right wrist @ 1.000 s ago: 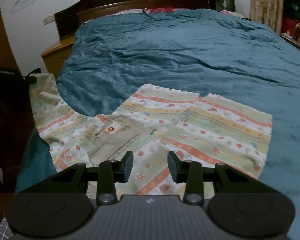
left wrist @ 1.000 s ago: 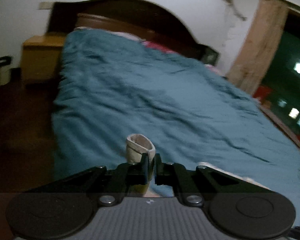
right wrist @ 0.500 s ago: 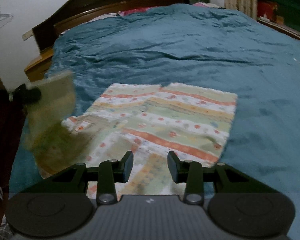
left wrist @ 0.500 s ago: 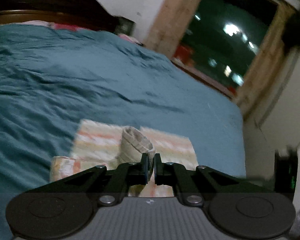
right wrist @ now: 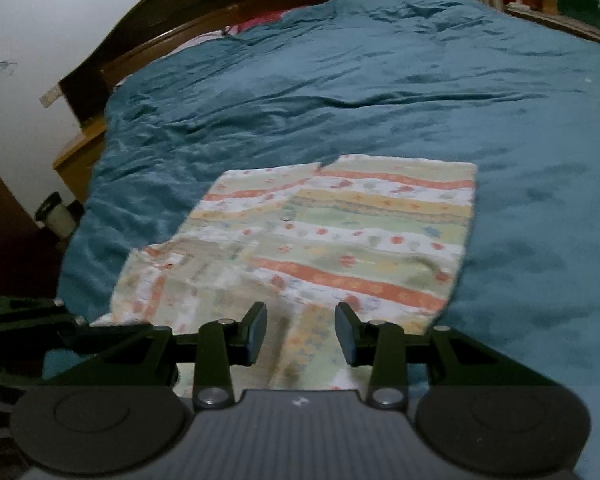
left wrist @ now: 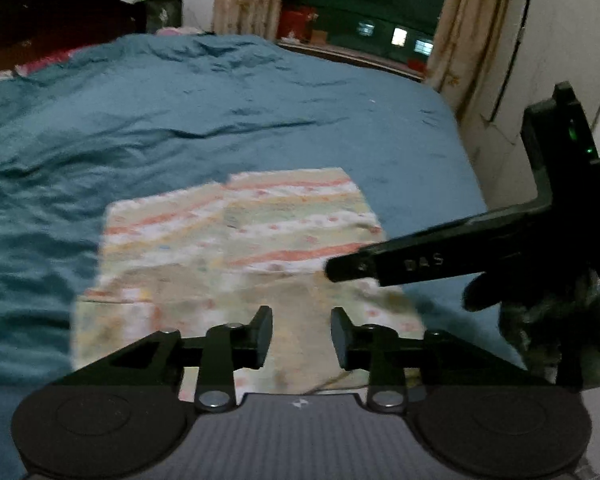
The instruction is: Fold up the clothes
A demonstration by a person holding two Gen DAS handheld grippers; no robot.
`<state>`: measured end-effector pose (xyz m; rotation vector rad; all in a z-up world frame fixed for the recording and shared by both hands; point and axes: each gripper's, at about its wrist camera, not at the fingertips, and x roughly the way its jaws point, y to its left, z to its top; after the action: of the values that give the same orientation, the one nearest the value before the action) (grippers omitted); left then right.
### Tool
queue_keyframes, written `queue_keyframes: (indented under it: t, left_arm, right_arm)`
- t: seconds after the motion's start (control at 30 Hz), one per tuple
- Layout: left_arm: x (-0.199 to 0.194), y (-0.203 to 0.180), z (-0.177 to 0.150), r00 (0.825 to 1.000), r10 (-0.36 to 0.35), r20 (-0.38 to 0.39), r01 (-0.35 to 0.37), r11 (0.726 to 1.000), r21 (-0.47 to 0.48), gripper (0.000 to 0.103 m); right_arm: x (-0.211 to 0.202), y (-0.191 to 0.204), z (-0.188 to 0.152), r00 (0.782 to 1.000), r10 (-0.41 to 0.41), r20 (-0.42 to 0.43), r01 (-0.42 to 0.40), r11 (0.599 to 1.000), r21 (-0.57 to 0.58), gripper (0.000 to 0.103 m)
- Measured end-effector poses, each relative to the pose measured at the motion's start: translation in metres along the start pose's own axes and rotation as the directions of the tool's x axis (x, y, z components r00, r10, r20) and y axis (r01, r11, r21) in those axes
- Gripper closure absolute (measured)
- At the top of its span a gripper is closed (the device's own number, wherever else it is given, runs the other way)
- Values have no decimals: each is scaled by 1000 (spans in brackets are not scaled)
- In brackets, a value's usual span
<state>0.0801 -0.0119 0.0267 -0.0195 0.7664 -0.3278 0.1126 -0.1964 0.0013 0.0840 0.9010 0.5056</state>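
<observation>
A striped pastel garment (left wrist: 236, 248) with small prints lies folded flat on the teal bedcover (left wrist: 180, 112); it also shows in the right wrist view (right wrist: 332, 240). My left gripper (left wrist: 301, 338) is open and empty just above the garment's near edge. My right gripper (right wrist: 301, 334) is open and empty over the near edge too. The right gripper's black body (left wrist: 460, 256) reaches in from the right in the left wrist view. Part of the left gripper (right wrist: 28, 320) shows at the left in the right wrist view.
A dark wooden headboard (right wrist: 220, 12) and pillows stand at the far end of the bed. A wooden nightstand (right wrist: 80, 156) is at the left. A window with curtains (left wrist: 452, 20) and a white wall (left wrist: 560, 40) lie to the right.
My left gripper was shut on a sleeve of the garment, carried it rightward over the body, and has now opened and let it go. The right gripper stayed open.
</observation>
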Motion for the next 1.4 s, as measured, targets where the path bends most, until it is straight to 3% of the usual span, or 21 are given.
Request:
queue_keyframes:
  t: [0.2, 0.33, 0.47, 0.53, 0.6, 0.7, 0.73, 0.8, 0.9, 1.07, 1.23, 1.4]
  left_arm:
    - [-27, 54, -13, 988, 155, 13, -155, 987, -46, 56]
    - [-31, 85, -36, 967, 252, -33, -254, 965, -69, 55]
    - [-26, 101, -60, 950, 298, -92, -304, 951, -65, 55]
    - [-20, 104, -68, 948, 302, -102, -309, 949, -60, 56]
    - [-16, 104, -73, 947, 305, -100, -312, 948, -60, 57]
    - [-11, 105, -76, 949, 304, -85, -311, 948, -71, 65]
    - [-9, 104, -76, 949, 305, -78, -311, 948, -67, 69]
    - [-8, 101, -76, 948, 310, -67, -314, 948, -48, 89]
    - [-10, 96, -77, 947, 319, -48, -320, 947, -20, 100]
    - [-18, 92, -80, 947, 321, -23, -321, 947, 9, 102]
    - [-25, 97, -84, 955, 291, -57, -291, 957, 23, 101]
    - [-43, 115, -68, 968, 248, -41, -250, 966, -63, 98]
  right_arm:
    - [18, 10, -3, 999, 24, -33, -24, 1000, 0, 65]
    - [33, 15, -9, 997, 23, -74, -23, 1000, -8, 65]
    - [44, 16, -13, 995, 15, -95, -14, 1000, 10, 67]
    - [47, 17, -14, 995, 10, -99, -8, 1000, 14, 70]
    - [47, 17, -13, 995, 3, -96, -2, 1000, 18, 91]
    - [40, 19, -10, 997, -8, -80, 10, 1000, 17, 99]
    - [37, 19, -8, 997, -11, -71, 12, 1000, 13, 99]
    - [28, 23, -4, 999, -13, -50, 13, 1000, 3, 99]
    - [9, 30, 5, 1000, -22, -3, 22, 999, -31, 100]
    - [-10, 32, 10, 998, -57, 27, 58, 998, -32, 100]
    - [15, 19, -7, 991, -119, -58, 118, 993, -9, 99]
    - [13, 18, -12, 989, -143, -46, 141, 989, -50, 88]
